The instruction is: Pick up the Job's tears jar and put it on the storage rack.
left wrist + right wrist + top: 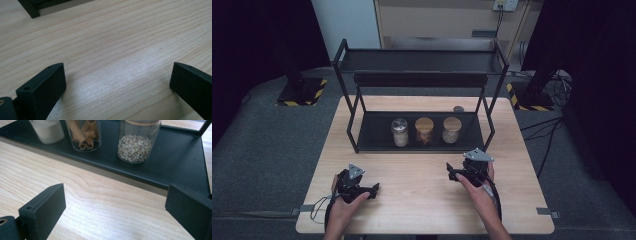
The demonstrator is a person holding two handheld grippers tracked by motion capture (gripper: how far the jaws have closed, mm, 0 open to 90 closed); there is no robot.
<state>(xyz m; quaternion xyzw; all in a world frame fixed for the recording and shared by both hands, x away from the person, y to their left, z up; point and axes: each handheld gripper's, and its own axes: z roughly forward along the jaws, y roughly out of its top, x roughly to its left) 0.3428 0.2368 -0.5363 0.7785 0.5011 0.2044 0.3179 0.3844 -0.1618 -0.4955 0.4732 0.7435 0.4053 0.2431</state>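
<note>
Three jars stand on the rack's bottom shelf; both grippers wait empty, jaws wide.
We note the right gripper (pixel 451 172) near the shelf's right front corner, facing the grain jar (pixel 136 143); we should approach level, straddle its body and clear the pasta jar (pixel 83 135). Left gripper (pixel 374 190) idles near the table's front left.

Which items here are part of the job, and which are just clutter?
In play:
grain jar
pasta jar
white-powder jar
rack
right hand-held gripper, open, nearest the jars
left hand-held gripper, open

Lying about:
small grey disc behind the rack
cables on the floor
</note>
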